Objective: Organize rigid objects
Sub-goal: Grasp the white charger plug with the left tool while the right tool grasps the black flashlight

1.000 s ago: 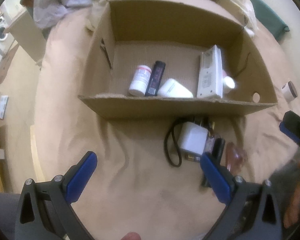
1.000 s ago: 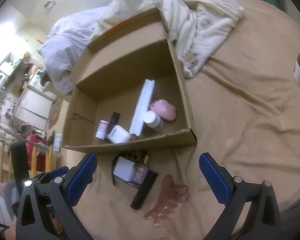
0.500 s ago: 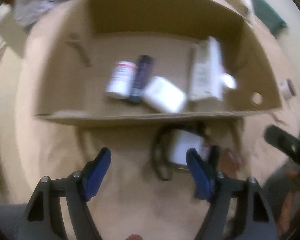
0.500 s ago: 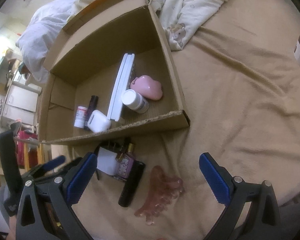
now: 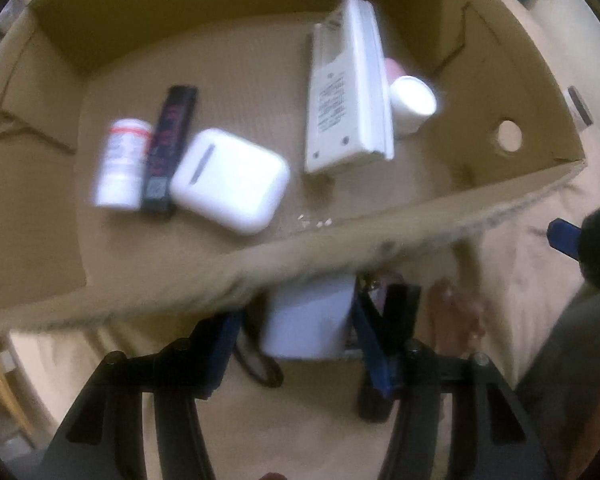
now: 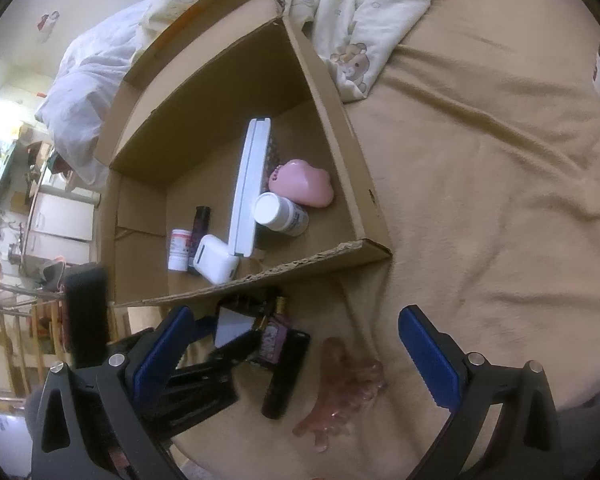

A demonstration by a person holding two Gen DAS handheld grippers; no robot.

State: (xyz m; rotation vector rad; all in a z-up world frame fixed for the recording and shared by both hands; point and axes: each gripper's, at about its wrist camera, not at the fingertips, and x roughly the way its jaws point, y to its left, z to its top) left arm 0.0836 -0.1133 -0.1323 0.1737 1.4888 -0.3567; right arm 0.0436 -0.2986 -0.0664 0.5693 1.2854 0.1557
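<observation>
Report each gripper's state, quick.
Left gripper: jaws closing around the white block outside the cardboard box; grip cannot be confirmed.
Right gripper: open, holding nothing.

No text can be read. The white slab carries a block of fine print, too blurred to make out. The small bottle has a red-banded label, the black tube red markings, the purple bottle a patterned label; all illegible.

Matt corrugated cardboard box, glossy white plastic case, soft tan blanket
</observation>
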